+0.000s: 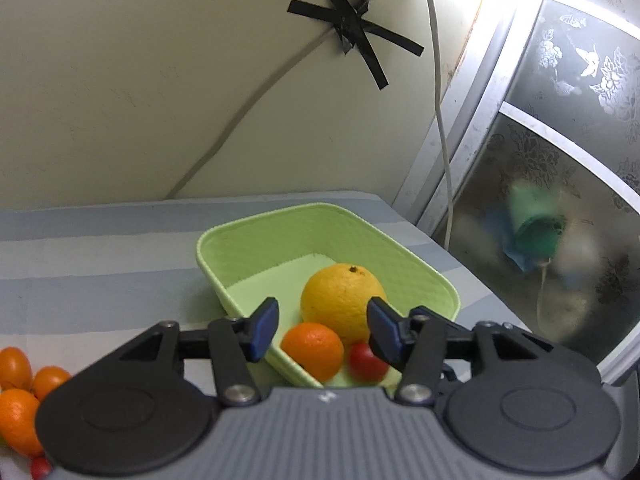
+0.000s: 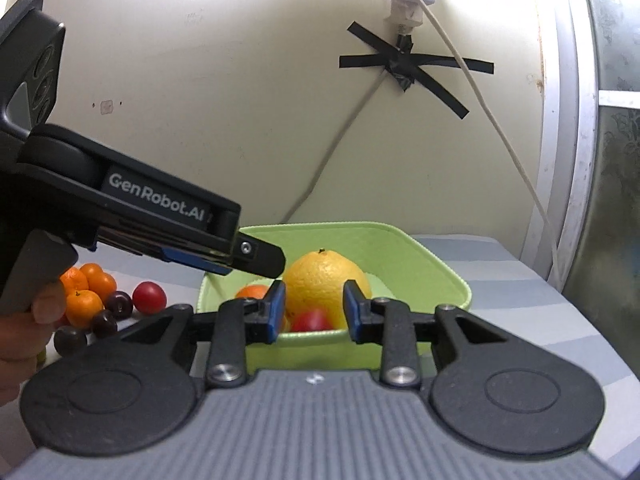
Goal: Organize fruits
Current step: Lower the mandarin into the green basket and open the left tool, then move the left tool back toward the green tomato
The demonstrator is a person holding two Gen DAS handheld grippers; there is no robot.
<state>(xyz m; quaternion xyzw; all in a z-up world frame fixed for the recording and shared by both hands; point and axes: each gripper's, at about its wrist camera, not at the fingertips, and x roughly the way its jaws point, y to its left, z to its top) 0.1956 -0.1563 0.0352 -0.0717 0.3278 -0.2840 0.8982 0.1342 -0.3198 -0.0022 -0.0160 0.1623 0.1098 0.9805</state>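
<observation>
A light green tray (image 1: 420, 268) sits on the striped cloth and holds a big yellow orange (image 1: 340, 300), a small orange (image 1: 314, 350) and a small red fruit (image 1: 366, 362). My left gripper (image 1: 324, 332) hovers over the tray's near corner, open, with nothing between its blue pads. In the right wrist view my right gripper (image 2: 315, 314) stands open and empty just before the tray (image 2: 440, 268), in line with the yellow orange (image 2: 326, 280) and the red fruit (image 2: 312, 320). The left gripper (image 2: 260, 262) reaches in from the left over the tray's edge.
Loose fruit lies left of the tray: small oranges (image 2: 86, 288), dark plums (image 2: 120, 304) and a red fruit (image 2: 149, 297). A person's hand (image 2: 24, 332) grips the left handle. Behind are a wall with taped cables (image 1: 352, 24) and, at right, a frosted door (image 1: 560, 184).
</observation>
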